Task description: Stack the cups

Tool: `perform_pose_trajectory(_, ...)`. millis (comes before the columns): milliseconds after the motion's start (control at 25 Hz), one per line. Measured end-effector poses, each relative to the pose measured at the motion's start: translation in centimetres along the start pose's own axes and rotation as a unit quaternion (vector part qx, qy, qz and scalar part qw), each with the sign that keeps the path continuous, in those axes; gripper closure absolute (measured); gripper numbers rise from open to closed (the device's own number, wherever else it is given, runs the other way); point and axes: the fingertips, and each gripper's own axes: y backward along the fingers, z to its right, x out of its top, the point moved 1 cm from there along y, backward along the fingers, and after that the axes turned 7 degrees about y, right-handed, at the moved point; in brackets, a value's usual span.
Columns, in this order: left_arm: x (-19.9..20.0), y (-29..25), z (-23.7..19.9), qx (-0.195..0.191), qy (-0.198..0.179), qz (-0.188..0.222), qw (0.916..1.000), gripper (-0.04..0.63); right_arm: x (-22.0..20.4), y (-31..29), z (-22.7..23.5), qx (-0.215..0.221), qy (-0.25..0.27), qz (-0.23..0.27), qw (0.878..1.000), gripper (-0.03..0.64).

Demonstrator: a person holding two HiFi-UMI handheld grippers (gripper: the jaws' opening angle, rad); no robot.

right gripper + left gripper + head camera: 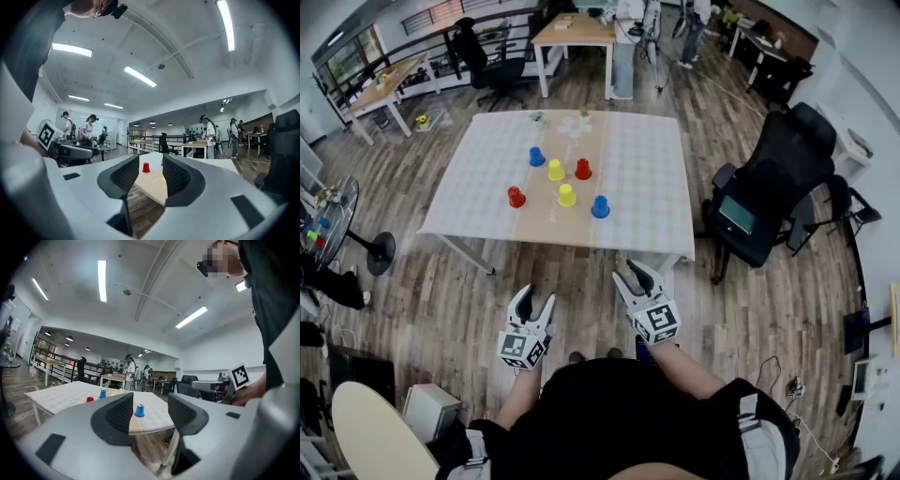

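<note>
Across the worktop [647, 178] six cups [556, 170] stand apart, the blue cup [600, 207] nearest us. We hold the left claw [536, 298] and right claw [630, 274] open, empty, short of the edge. We should approach level and grip one wall squarely. Each gripper view hides most cups behind its claw.

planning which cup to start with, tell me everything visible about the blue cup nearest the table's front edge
The blue cup is small, plain, plastic-looking and tapered, standing upright mouth down. It sits at the right edge of the table's tan middle strip, nearest the front edge and furthest right of the six cups. It is unstacked; the yellow cup to its left stands apart. Only the table touches it.
</note>
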Motion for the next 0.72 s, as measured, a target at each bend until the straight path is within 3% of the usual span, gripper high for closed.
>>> perform_pose_trajectory(320, -0.1, -0.7, 2.8, -0.007, -0.008, 0.002, 0.9999, 0.382, -0.7, 2.4, 1.4, -0.004, -0.011, 0.006, 1.0, 0.451)
perform_pose_trajectory(480, -0.3, -0.9, 3.7, -0.007, -0.005, -0.004, 1.0, 0.382, -0.6, 3.2, 2.0, -0.004, -0.024, 0.016, 1.0, 0.402)
perform_pose_trajectory(720, 0.1, -2.2, 4.8, -0.01, -0.002, -0.001, 1.0, 0.383, -0.7, 3.9, 3.9, -0.005, -0.037, 0.02, 0.999, 0.419)
